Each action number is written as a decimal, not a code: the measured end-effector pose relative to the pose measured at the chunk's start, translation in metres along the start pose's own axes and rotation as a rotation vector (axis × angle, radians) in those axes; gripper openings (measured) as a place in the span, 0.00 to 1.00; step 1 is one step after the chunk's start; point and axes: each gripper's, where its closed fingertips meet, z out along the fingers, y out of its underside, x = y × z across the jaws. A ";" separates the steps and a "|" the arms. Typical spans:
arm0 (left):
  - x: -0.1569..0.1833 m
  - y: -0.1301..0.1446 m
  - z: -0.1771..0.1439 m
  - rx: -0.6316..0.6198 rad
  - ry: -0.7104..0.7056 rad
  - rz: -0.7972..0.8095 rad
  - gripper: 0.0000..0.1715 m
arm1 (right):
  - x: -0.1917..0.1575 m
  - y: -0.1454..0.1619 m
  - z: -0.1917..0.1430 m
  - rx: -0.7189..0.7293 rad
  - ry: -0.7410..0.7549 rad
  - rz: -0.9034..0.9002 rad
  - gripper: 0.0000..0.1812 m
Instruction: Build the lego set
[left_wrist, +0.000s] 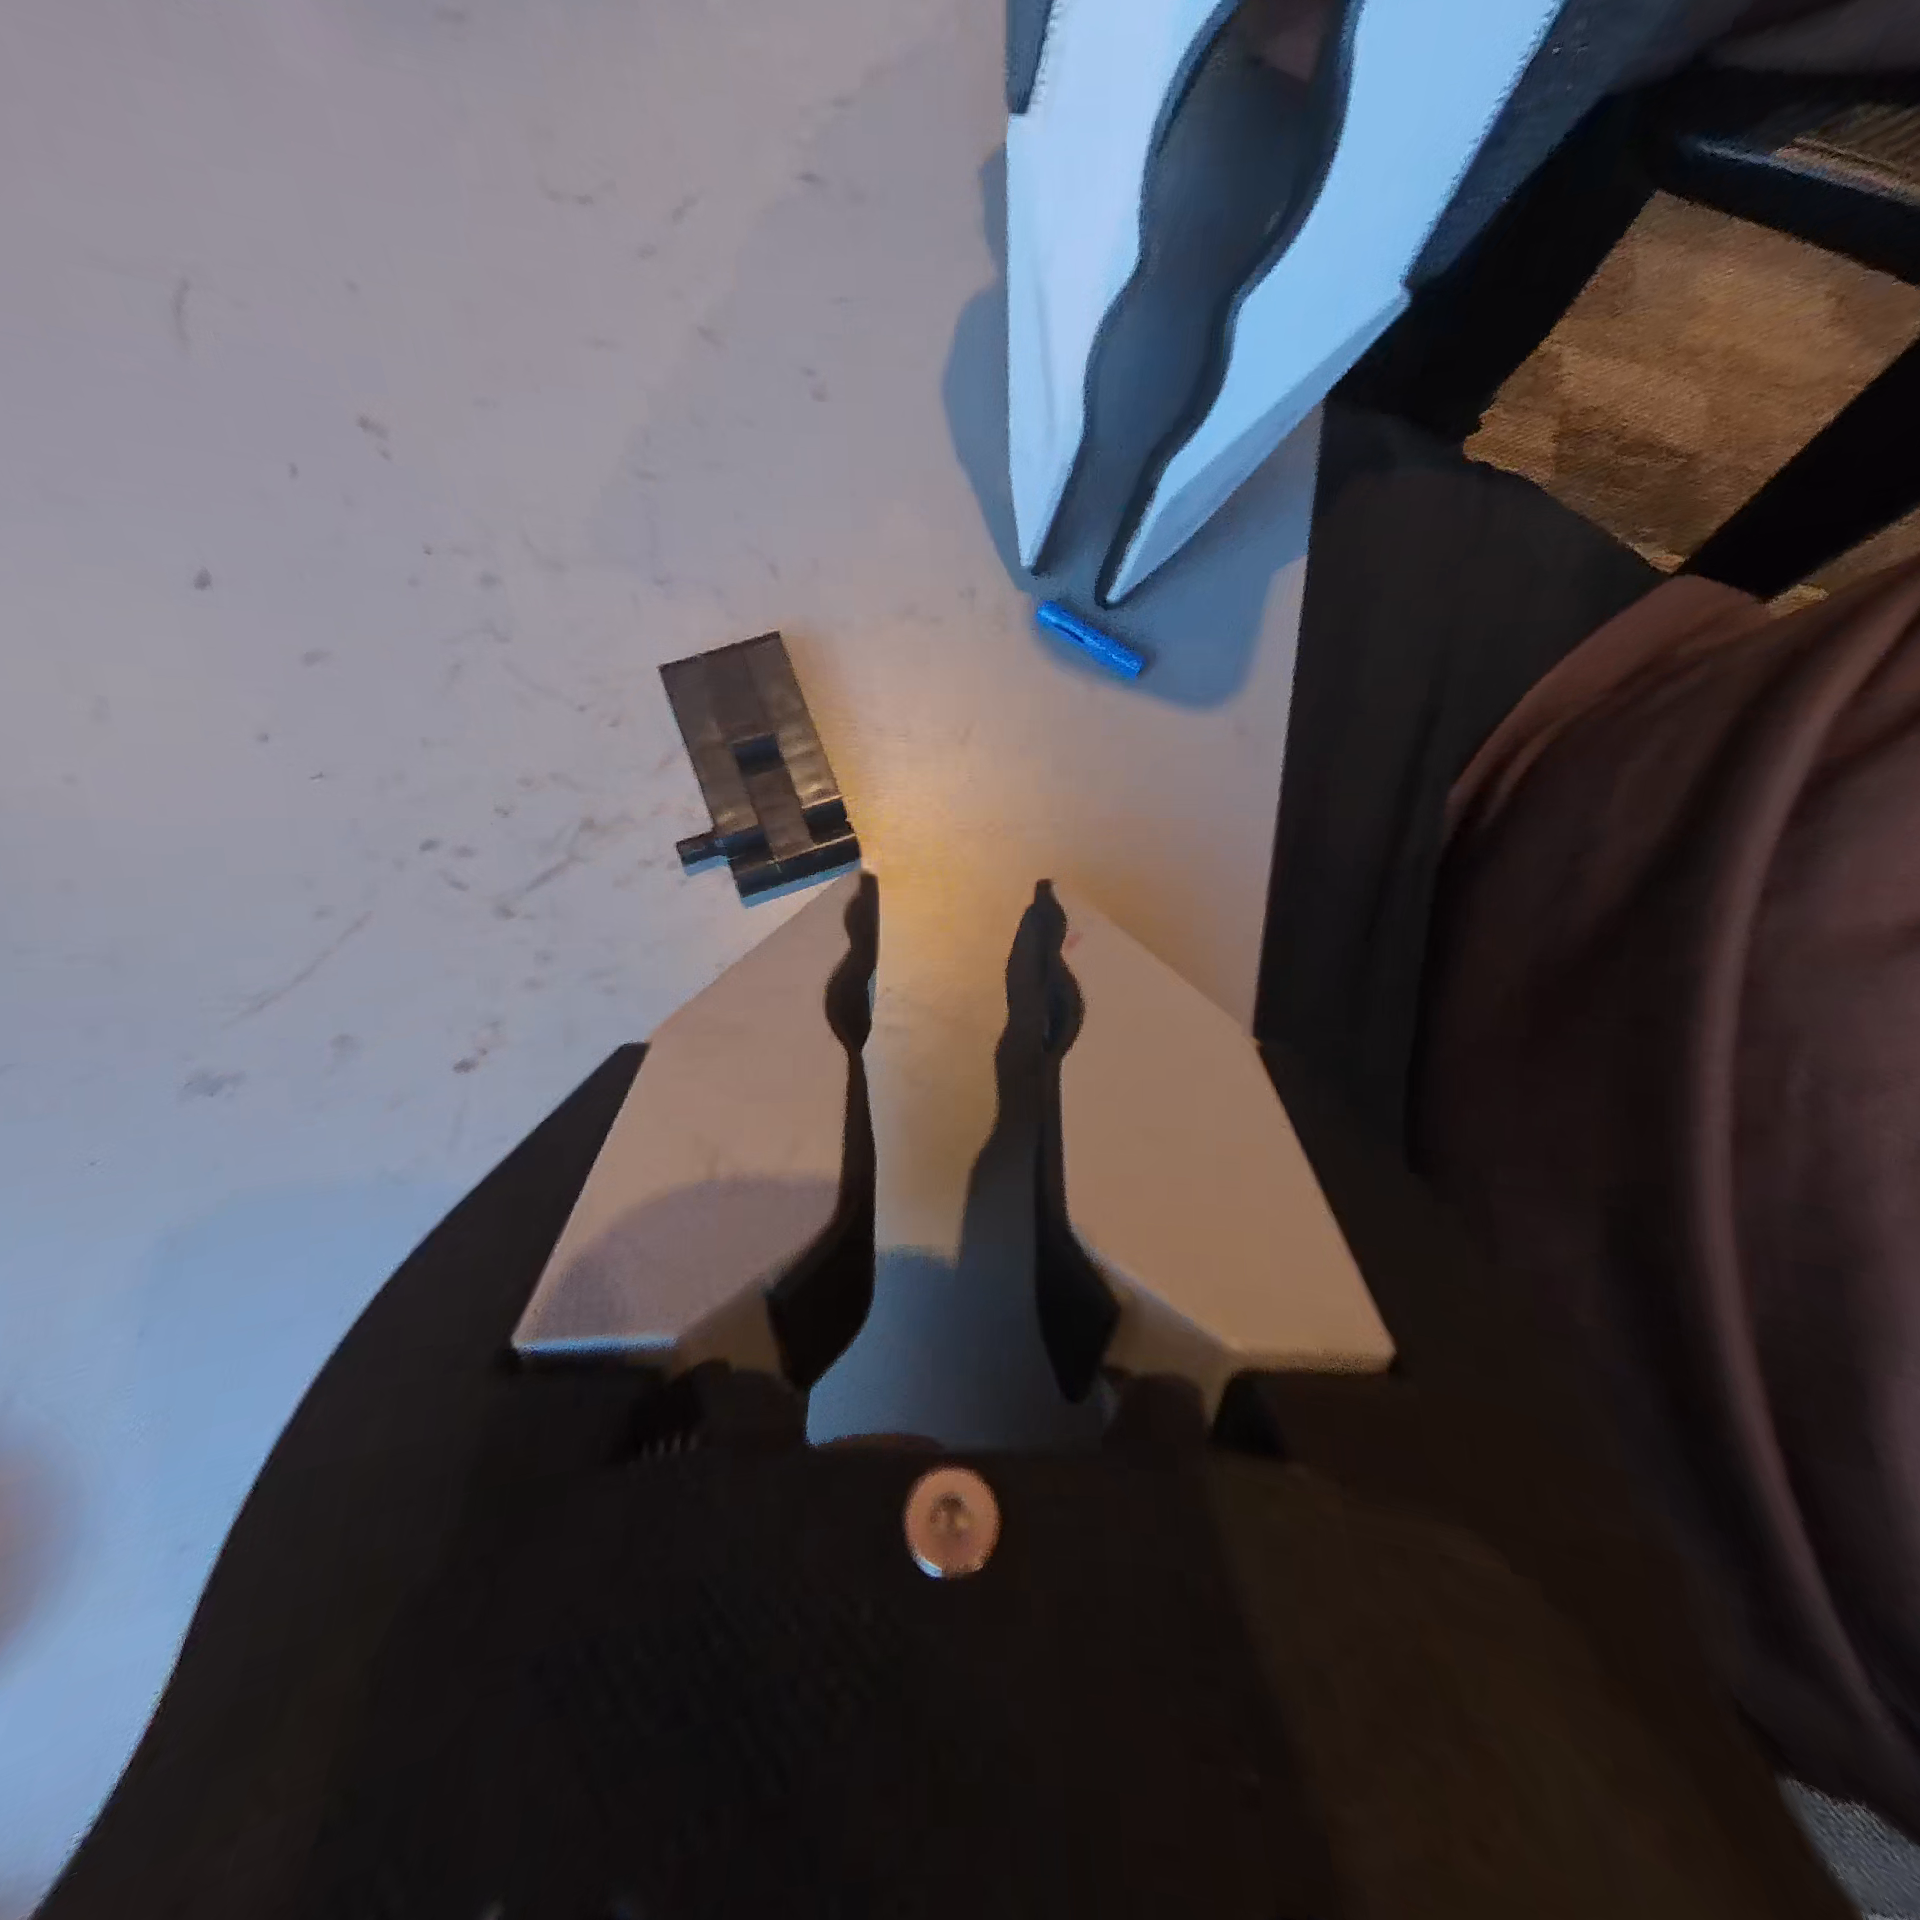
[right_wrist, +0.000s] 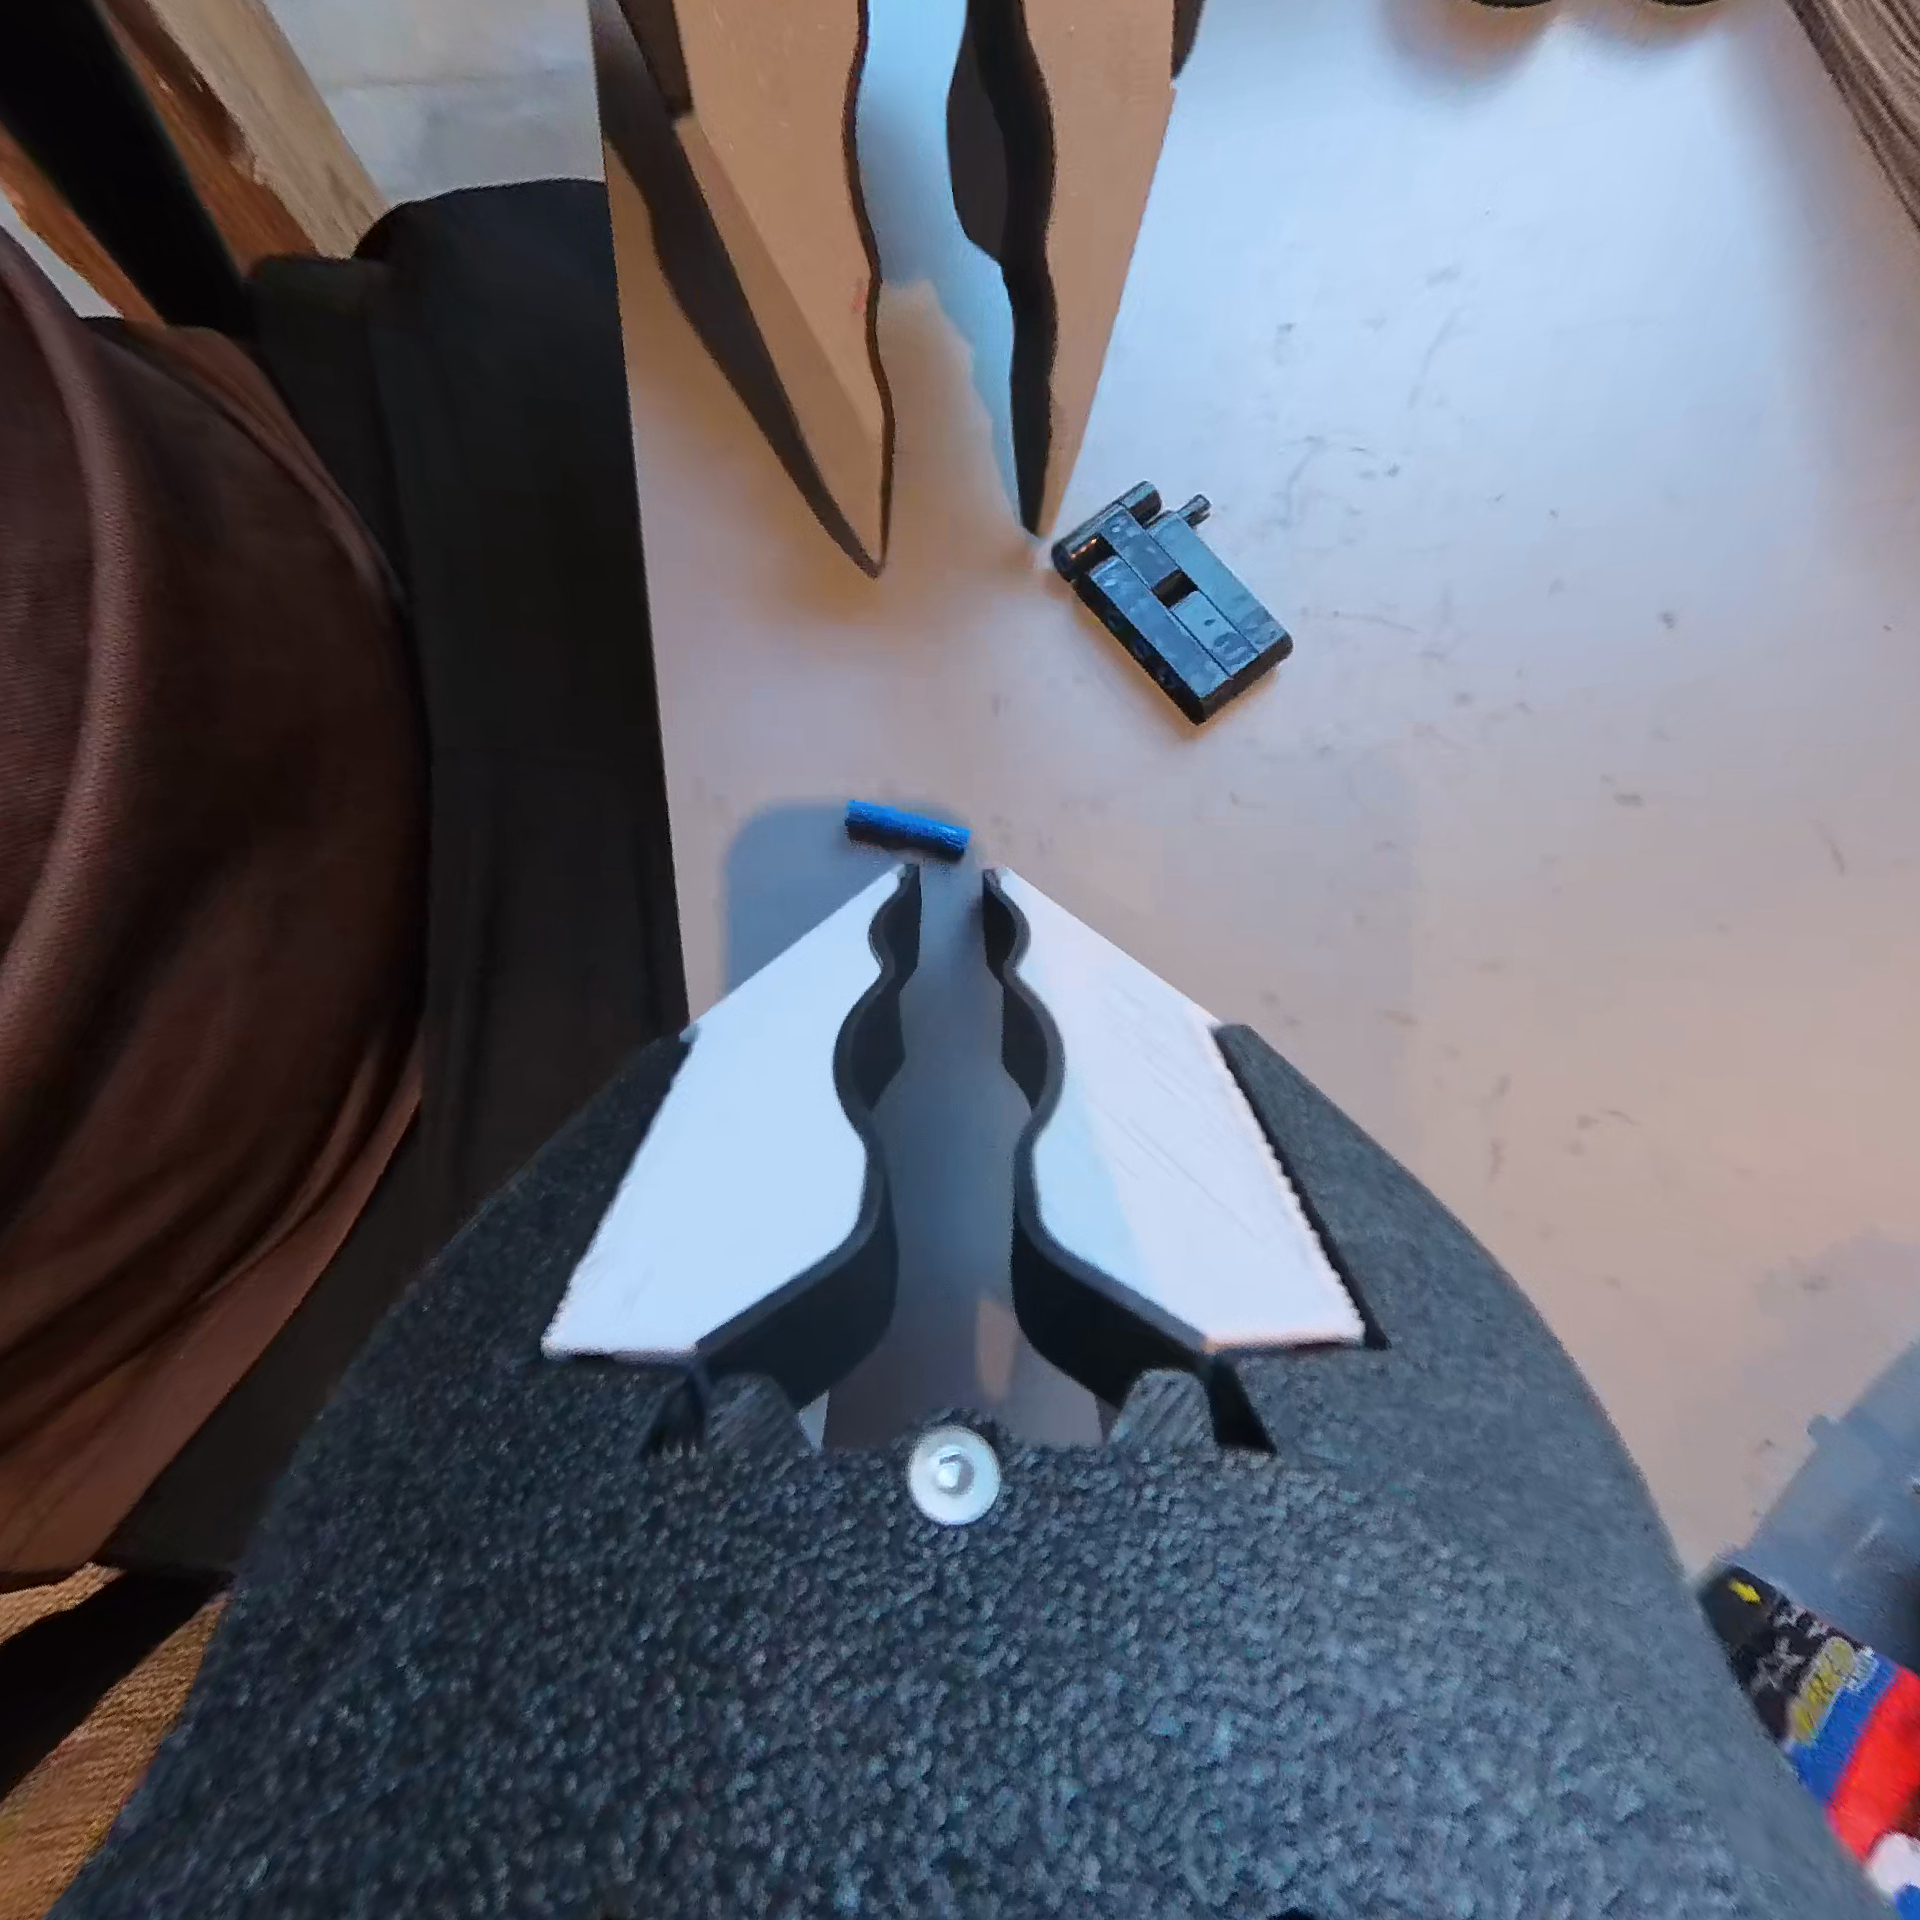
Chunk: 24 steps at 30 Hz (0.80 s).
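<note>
On the white table (left_wrist: 364, 416), a bit left of the middle of the left wrist view, lies the black lego piece (left_wrist: 756, 764), flat on its back with a little peg poking out at its lower left. It looks like a few black parts already clicked together, so I think it is the part of the set being built on. Just right of it, low in the middle of that view, is the left gripper (left_wrist: 956, 883). Its two fingers are spread apart with nothing between them, and one tip sits right next to the corner of the black piece. I think it waits there so it can hold the black piece steady. Further right and higher up lies the small blue pin (left_wrist: 1089, 639), alone on the table near the edge. The right gripper (left_wrist: 1070, 587) comes down from the top of that view with its tips just above the pin. In the right wrist view, the blue pin (right_wrist: 906, 828) lies sideways just past the right gripper (right_wrist: 951, 871). Those fingers have only a small gap and hold nothing yet. My guess is the pin gets picked up next and pushed into the black lego piece (right_wrist: 1174, 608), which sits in the upper right there. The pin is tiny and round, so it could roll away.
</note>
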 end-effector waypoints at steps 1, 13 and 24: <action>0.001 0.000 -0.002 -0.004 0.006 0.000 0.16 | 0.001 0.001 -0.001 -0.003 0.005 -0.007 0.07; 0.027 -0.005 0.008 -0.022 -0.092 -0.103 0.14 | -0.006 -0.006 -0.002 0.038 -0.043 -0.098 0.15; 0.032 -0.021 0.022 0.006 -0.122 -0.067 0.17 | -0.006 -0.008 0.008 0.041 -0.089 -0.099 0.03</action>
